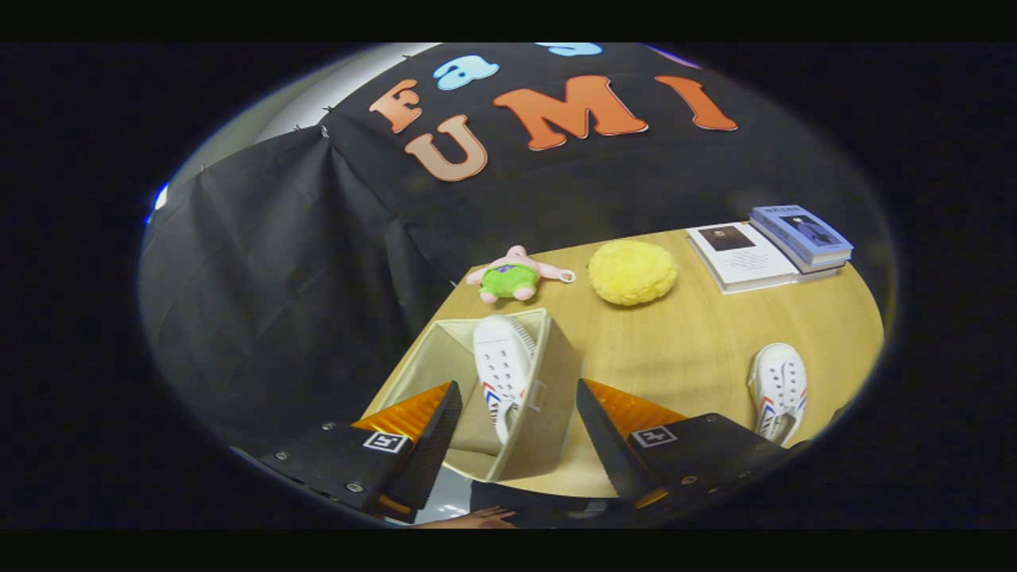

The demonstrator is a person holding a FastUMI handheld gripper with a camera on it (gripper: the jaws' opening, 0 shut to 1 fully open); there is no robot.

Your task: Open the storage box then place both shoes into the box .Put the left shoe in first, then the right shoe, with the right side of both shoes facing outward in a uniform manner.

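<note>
Now we log the box [556, 373] open, one white shoe [502, 369] inside; second shoe [780, 389] right on table [683, 349]; gripper [516, 433] wide open, empty.

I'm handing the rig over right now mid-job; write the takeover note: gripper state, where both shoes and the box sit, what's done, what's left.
Hand-held gripper: open, holding nothing, fingers spread above the near end of the box.
Beige fabric storage box: open, at the wooden table's near left corner.
First white canvas sneaker with red and blue stripes: already in the box, between the fingers, leaning on the box's right wall.
Second matching white sneaker: on the table beyond the right finger, apart from the box.
Done: box opened, one shoe in.
Left: grasp the second sneaker and set it in the box facing the same way.
</note>
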